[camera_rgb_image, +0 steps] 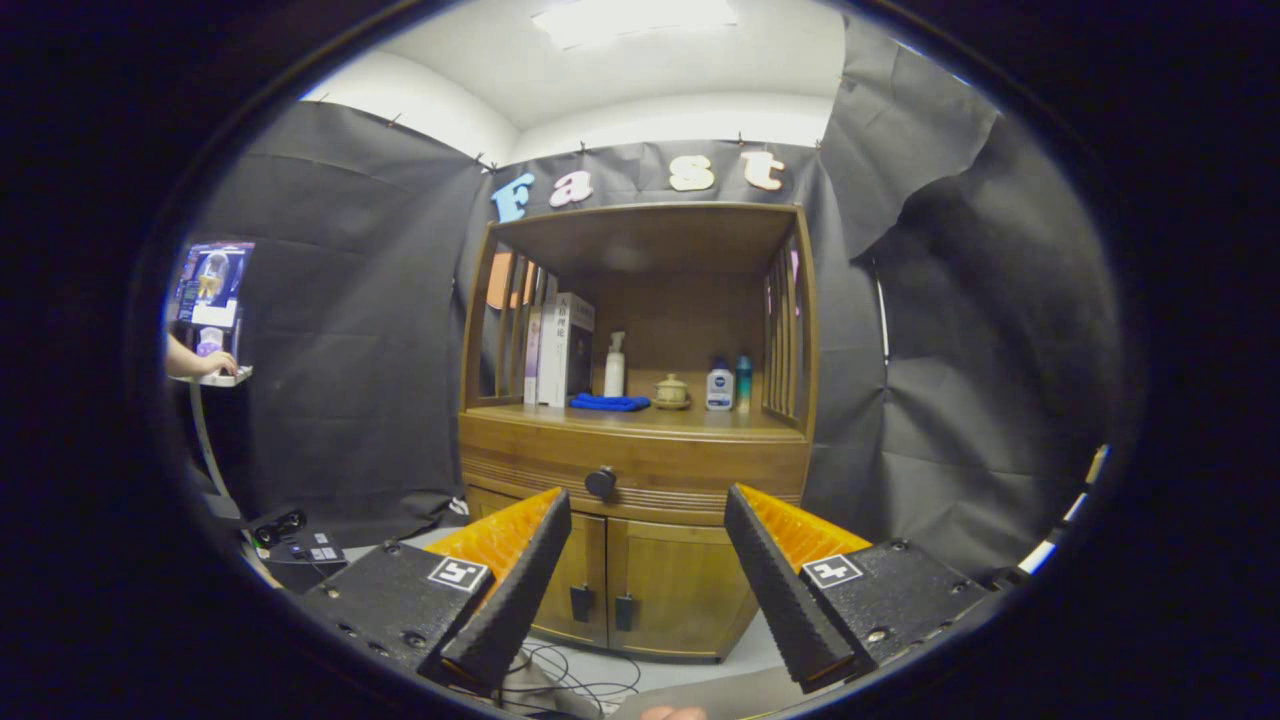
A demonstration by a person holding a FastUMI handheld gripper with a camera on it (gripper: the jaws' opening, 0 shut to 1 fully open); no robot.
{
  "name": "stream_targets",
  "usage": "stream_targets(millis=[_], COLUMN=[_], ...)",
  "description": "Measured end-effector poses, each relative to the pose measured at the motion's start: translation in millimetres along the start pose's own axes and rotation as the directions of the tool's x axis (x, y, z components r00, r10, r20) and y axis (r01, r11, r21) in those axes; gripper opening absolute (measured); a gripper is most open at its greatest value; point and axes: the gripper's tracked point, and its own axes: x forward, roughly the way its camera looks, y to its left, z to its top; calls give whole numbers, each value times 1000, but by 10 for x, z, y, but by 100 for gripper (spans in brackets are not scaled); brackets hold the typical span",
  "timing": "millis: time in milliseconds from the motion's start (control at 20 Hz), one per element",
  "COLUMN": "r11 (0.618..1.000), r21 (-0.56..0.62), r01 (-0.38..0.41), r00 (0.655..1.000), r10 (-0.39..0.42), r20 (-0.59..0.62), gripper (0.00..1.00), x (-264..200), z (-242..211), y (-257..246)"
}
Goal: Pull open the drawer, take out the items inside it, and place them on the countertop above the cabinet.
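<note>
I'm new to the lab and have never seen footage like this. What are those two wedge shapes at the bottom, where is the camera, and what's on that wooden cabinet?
The camera rides on a hand-held two-finger gripper and looks forward along its fingers; those are the wedges. They stand open, holding nothing.

Beyond them is a wooden cabinet whose closed drawer has a round dark knob, with two doors below.

On the wooden countertop stand upright books, a white pump bottle, a folded blue cloth, a small lidded ceramic pot, a white bottle with a dark cap and a teal bottle.

Off to the side, a person's hand rests at a screen stand.
</note>
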Motion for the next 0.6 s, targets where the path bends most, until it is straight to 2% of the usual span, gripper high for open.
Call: stream_targets(millis=[300,450,600], r11=[1000,996,990], r21=[27,83,138], r01=[-3,32,18], r00=[1000,999,1000], r10=[3,-33,-15], r20=[16,12,-22], gripper=[99,99,99], x=[47,218,476], z=[-12,-41,-133], y=[29,18,119])
